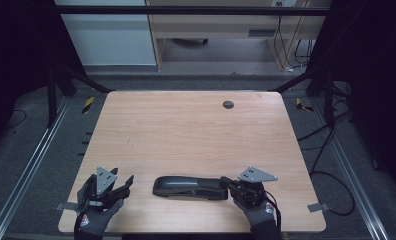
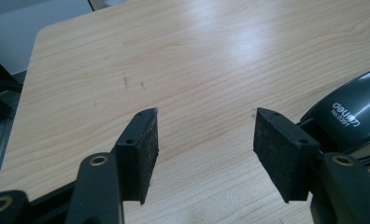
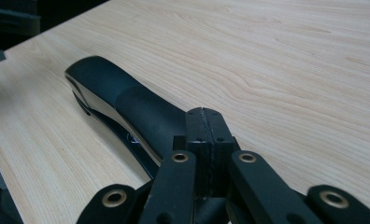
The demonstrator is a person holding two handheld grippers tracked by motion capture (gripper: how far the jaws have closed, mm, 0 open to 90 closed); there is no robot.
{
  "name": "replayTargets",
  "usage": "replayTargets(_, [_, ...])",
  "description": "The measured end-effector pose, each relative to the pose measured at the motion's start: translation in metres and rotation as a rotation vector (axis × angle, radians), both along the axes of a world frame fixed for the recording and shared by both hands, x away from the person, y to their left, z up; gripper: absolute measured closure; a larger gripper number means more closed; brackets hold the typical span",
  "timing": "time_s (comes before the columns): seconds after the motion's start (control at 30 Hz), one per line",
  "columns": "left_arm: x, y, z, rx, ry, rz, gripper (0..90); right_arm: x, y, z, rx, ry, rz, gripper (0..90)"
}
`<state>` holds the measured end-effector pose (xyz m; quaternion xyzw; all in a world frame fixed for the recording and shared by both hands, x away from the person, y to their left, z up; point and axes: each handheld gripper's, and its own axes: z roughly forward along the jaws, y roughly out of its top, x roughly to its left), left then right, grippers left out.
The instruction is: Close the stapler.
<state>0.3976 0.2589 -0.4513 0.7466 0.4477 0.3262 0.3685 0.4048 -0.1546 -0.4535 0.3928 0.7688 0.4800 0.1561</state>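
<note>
Lying flat near bottom edge of table [image 1: 196, 125], lower centre of high view: long black stapler [image 1: 190, 188], glossy, rounded nose at left, white lettering seen on nose in left gripper view. Right gripper [image 1: 232, 184] pressed shut, nothing between pads, tips set against stapler's rear end. Left gripper [image 1: 124, 183] held half-wide, empty, just left of stapler.

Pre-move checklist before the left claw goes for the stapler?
1. Left claw open, nothing between its pads: ok.
2. Stapler lying flat on the table: ok.
3. Stapler nose beside the left claw, not yet between its pads: ok.
4. Right claw shut, pads together at the stapler's rear end: ok.
5. Right claw actually pressing the stapler down: cannot tell.
6. Bare wood between left claw and stapler nose: ok.
</note>
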Motion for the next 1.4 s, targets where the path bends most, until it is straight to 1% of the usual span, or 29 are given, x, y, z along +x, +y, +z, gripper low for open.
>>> replayTargets(0.1, [0.001,0.001,-0.002,0.003,0.004,0.007,40.3,0.000,0.000,0.000,0.004,0.004,-0.001,90.0])
replayTargets(0.2, [0.002,0.001,-0.003,0.001,0.006,0.009,40.3,0.000,0.000,-0.001,0.005,-0.002,0.002,90.0])
replayTargets(0.4, [0.003,0.002,-0.004,0.003,0.011,0.014,40.4,-0.002,0.001,-0.001,-0.009,-0.021,-0.008,90.0])
replayTargets(0.53, [0.003,0.003,-0.004,0.002,0.009,0.014,40.4,-0.003,0.002,-0.002,-0.016,-0.019,-0.013,90.0])
replayTargets(0.57, [0.003,0.002,-0.004,0.002,0.009,0.013,40.4,-0.003,0.004,-0.003,-0.029,-0.015,-0.019,90.0])
replayTargets(0.6, [0.003,0.003,-0.004,0.003,0.008,0.013,40.4,-0.004,0.003,-0.004,-0.014,-0.021,-0.022,90.0])
replayTargets(0.67, [0.003,0.003,-0.004,0.001,0.007,0.014,40.4,-0.004,0.003,-0.004,-0.016,-0.023,-0.022,90.0])
replayTargets(0.7, [0.003,0.003,-0.004,0.001,0.006,0.014,40.4,-0.003,0.003,-0.002,-0.022,-0.014,-0.015,90.0])
replayTargets(0.73, [0.004,0.003,-0.005,-0.001,0.007,0.014,40.3,-0.002,0.002,-0.002,-0.021,-0.017,-0.009,90.0])
replayTargets(0.77, [0.004,0.003,-0.005,-0.001,0.007,0.014,40.1,-0.002,0.002,-0.001,-0.009,-0.013,-0.011,90.0])
replayTargets(0.87, [0.004,0.004,-0.005,-0.004,0.010,0.012,40.0,-0.002,0.000,0.002,0.014,-0.024,0.000,89.9])
replayTargets(0.9, [0.005,0.004,-0.005,-0.005,0.012,0.009,39.8,-0.002,0.000,0.003,0.020,-0.031,-0.002,88.1])
replayTargets(0.93, [0.005,0.004,-0.005,-0.005,0.017,0.000,39.4,-0.003,0.000,0.006,0.030,-0.047,-0.001,86.5])
replayTargets(1.03, [0.005,0.003,-0.006,-0.003,0.021,-0.005,38.8,-0.002,-0.001,0.007,0.043,-0.048,0.000,85.1])
replayTargets(1.07, [0.006,0.003,-0.007,-0.001,0.027,-0.010,38.6,-0.002,-0.002,0.010,0.067,-0.059,0.010,82.3])
replayTargets(1.1, [0.006,0.003,-0.007,-0.001,0.027,-0.010,38.5,-0.002,-0.002,0.010,0.067,-0.059,0.010,82.3])
replayTargets(1.13, [0.007,0.003,-0.008,0.002,0.033,-0.011,38.3,-0.002,-0.001,0.012,0.050,-0.049,0.008,79.8])
replayTargets(1.17, [0.007,0.003,-0.008,0.002,0.033,-0.011,38.2,-0.002,-0.002,0.012,0.047,-0.056,0.006,78.5])
replayTargets(1.2, [0.008,0.003,-0.009,0.001,0.043,-0.012,37.9,-0.001,-0.004,0.012,0.054,-0.056,-0.001,76.4])
replayTargets(1.23, [0.008,0.003,-0.009,0.001,0.043,-0.012,37.8,-0.001,-0.004,0.012,0.054,-0.056,-0.001,76.4])
replayTargets(1.27, [0.008,0.003,-0.010,0.001,0.048,-0.013,37.4,0.001,-0.009,0.013,0.056,-0.070,-0.019,71.4])
replayTargets(1.3, [0.009,0.003,-0.011,0.001,0.051,-0.014,37.4,0.001,-0.009,0.013,0.056,-0.070,-0.019,71.4])
replayTargets(1.33, [0.009,0.003,-0.011,0.002,0.055,-0.016,37.2,0.002,-0.012,0.013,0.058,-0.079,-0.028,67.6])
replayTargets(1.37, [0.009,0.003,-0.012,0.003,0.060,-0.019,36.8,0.003,-0.017,0.013,0.057,-0.095,-0.044,61.8])
replayTargets(1.4, [0.011,0.003,-0.014,0.005,0.074,-0.026,35.6,0.006,-0.027,0.012,0.043,-0.113,-0.081,53.1])
